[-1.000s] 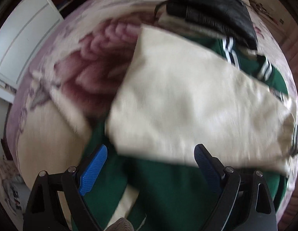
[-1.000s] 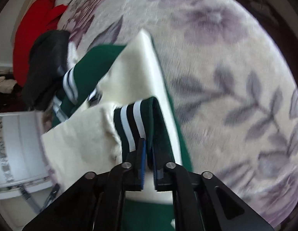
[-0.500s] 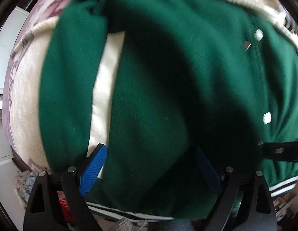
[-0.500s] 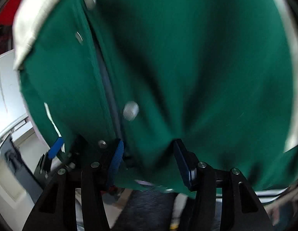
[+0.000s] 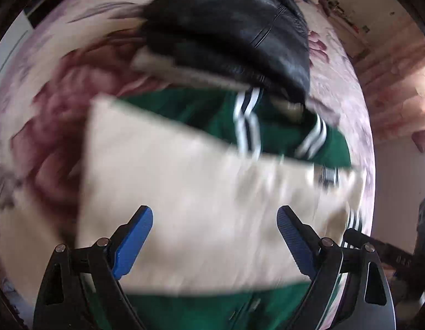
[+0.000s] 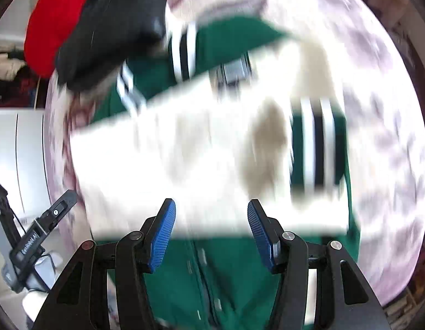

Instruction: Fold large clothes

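While spread on the floral bed (image 5: 55, 126), green-and-cream varsity jacket (image 5: 185, 192) (blurred), black leather jacket (image 5: 240, 35) touching its far edge, left tongs (image 5: 214, 243) wide, right tongs (image 6: 211, 232) wide, both holding nothing.

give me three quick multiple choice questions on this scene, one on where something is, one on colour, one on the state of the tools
1. Where does the black leather jacket lie?
A. beyond the green jacket, on the bed
B. under the left tool
C. on the floor

2. What colour is the sleeve folded across the green jacket?
A. red
B. cream
C. blue

3. How do the left tool and right tool stand?
A. both shut on cloth
B. one open, one shut
C. both open, holding nothing

Answers: 1 A, it sits past the striped collar; 2 B, the broad pale panel; 3 C, blue pads stand wide apart in both views.
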The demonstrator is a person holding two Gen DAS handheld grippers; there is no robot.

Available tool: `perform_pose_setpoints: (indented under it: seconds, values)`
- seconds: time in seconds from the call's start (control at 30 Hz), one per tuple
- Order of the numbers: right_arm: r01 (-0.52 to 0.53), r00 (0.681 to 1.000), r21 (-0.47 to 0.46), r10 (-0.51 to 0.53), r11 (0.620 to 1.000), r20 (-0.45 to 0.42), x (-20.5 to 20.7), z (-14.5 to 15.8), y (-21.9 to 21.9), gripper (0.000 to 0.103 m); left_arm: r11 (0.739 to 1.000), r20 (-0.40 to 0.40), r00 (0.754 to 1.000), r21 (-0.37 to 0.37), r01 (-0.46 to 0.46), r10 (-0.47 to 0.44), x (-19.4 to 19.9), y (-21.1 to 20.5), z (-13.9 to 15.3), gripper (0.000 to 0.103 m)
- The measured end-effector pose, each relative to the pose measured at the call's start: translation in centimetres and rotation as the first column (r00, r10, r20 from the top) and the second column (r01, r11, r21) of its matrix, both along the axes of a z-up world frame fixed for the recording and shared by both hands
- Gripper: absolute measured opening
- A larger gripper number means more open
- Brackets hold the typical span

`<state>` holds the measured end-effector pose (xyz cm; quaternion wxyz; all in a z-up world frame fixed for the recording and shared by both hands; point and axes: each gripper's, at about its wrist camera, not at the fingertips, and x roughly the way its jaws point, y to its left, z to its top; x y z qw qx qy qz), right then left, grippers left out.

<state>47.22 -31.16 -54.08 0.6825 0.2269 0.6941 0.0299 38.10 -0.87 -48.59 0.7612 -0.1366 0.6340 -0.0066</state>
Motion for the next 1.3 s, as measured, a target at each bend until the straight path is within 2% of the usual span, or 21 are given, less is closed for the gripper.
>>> perform_pose_setpoints:
  seconds: [0.1, 0.13, 0.17, 0.2, 0.23, 0.3, 0.37, 0.43, 0.47, 0.5, 0.6, 0.63, 0.77, 0.87, 0.97, 1.1, 1.13, 1.2, 1.23, 1.27, 1.3]
  values:
    - [0.058, 0.998, 0.025, -0.058, 0.998, 0.01, 7.1, -2.0, -0.3, 0.057, 0.999, -0.034, 0.999, 0.02, 0.042, -0.041, 6.3, -2.9, -3.2, 0.092]
    - [0.067, 0.998, 0.022, -0.067, 0.997, 0.009, 9.4, -2.3, -1.7, 0.057, 0.995, -0.044, 0.997, 0.071, 0.067, -0.064, 7.9, -3.9, -4.4, 0.08]
    - [0.066, 0.998, 0.017, -0.066, 0.998, 0.004, 10.9, -3.1, -1.5, 0.057, 0.987, -0.047, 0.994, 0.128, 0.1, -0.095, 8.9, -5.0, -5.3, 0.059]
    - [0.058, 0.998, -0.002, -0.058, 0.998, -0.008, 12.6, -4.2, -1.0, 0.057, 0.972, -0.065, 0.988, 0.184, 0.147, -0.137, 9.8, -6.1, -6.6, 0.05]
    - [0.05, 0.999, -0.016, -0.05, 0.999, -0.019, 13.9, -5.0, -0.8, 0.057, 0.951, -0.094, 0.981, 0.248, 0.187, -0.168, 10.4, -7.0, -8.0, 0.043]
    - [0.022, 0.999, -0.047, -0.024, 0.999, -0.048, 15.7, -7.0, 0.1, 0.057, 0.922, -0.108, 0.972, 0.31, 0.233, -0.21, 10.8, -8.0, -9.9, 0.034]
    - [0.0, 0.996, -0.084, -0.008, 0.996, -0.085, 16.6, -8.5, 0.9, 0.057, 0.909, -0.083, 0.973, 0.348, 0.23, -0.214, 10.4, -8.1, -10.5, 0.021]
    - [0.003, 0.995, -0.091, -0.012, 0.996, -0.098, 17.1, -9.5, 1.2, 0.054, 0.912, -0.053, 0.977, 0.35, 0.213, -0.208, 10.1, -7.8, -10.3, 0.015]
    - [0.009, 0.995, -0.1, -0.019, 0.995, -0.097, 17.3, -9.8, 1.2, 0.03, 0.918, -0.032, 0.979, 0.343, 0.199, -0.2, 9.8, -7.5, -10.1, 0.013]
    - [0.016, 0.995, -0.118, -0.027, 0.993, -0.093, 17.3, -9.9, 1.1, 0.015, 0.922, -0.016, 0.981, 0.339, 0.186, -0.192, 9.6, -7.4, -9.9, 0.012]
    - [0.063, 0.994, -0.1, -0.071, 0.993, -0.083, 17.3, -9.7, 0.6, 0.01, 0.938, 0.02, 0.987, 0.317, 0.144, -0.158, 9.2, -6.7, -9.0, 0.01]
    - [0.072, 0.994, -0.098, -0.079, 0.993, -0.074, 17.3, -9.1, 0.0, 0.001, 0.94, 0.031, 0.988, 0.315, 0.133, -0.15, 9.1, -6.6, -8.7, 0.01]
    - [0.067, 0.998, -0.121, -0.068, 0.99, -0.009, 18.0, -7.0, 0.2, 0.0, 0.96, 0.049, 0.994, 0.269, 0.081, -0.098, 9.4, -5.6, -8.1, 0.01]
    - [0.068, 0.993, -0.153, -0.052, 0.986, 0.108, 19.4, -4.1, 0.2, 0.0, 0.967, 0.04, 0.996, 0.246, 0.062, -0.074, 9.5, -4.5, -8.5, 0.01]
    - [0.064, 0.998, -0.062, -0.062, 0.996, 0.034, 21.6, -4.1, -0.1, 0.0, 0.968, 0.035, 0.997, 0.244, 0.062, -0.072, 9.7, -3.9, -9.3, 0.01]
    - [-0.058, 0.998, -0.011, 0.058, 0.998, 0.025, 21.1, -2.5, 0.3, 0.001, 0.963, 0.053, 0.992, 0.253, 0.094, -0.111, 7.0, -3.2, -7.8, 0.016]
    - [-0.07, 0.997, 0.004, 0.07, 0.998, 0.016, 20.2, -2.0, -0.2, 0.007, 0.963, 0.054, 0.991, 0.247, 0.104, -0.121, 5.9, -3.2, -7.1, 0.016]
    - [-0.071, 0.997, 0.026, 0.071, 0.997, 0.011, 17.3, -0.7, -2.3, 0.039, 0.974, 0.081, 0.988, 0.194, 0.117, -0.135, 3.5, -2.9, -5.4, 0.016]
    - [-0.068, 0.998, 0.02, 0.067, 0.998, 0.015, 15.5, 0.1, -3.5, 0.067, 0.977, 0.09, 0.986, 0.178, 0.121, -0.139, 2.2, -2.8, -4.5, 0.026]
    - [-0.059, 0.998, 0.008, 0.059, 0.998, 0.016, 13.7, 1.0, -4.5, 0.078, 0.979, 0.103, 0.984, 0.157, 0.13, -0.147, 0.7, -2.7, -3.6, 0.054]
    - [-0.043, 0.999, -0.005, 0.043, 0.999, 0.021, 11.4, 1.8, -6.2, 0.078, 0.981, 0.116, 0.982, 0.146, 0.131, -0.149, -0.6, -2.6, -2.9, 0.074]
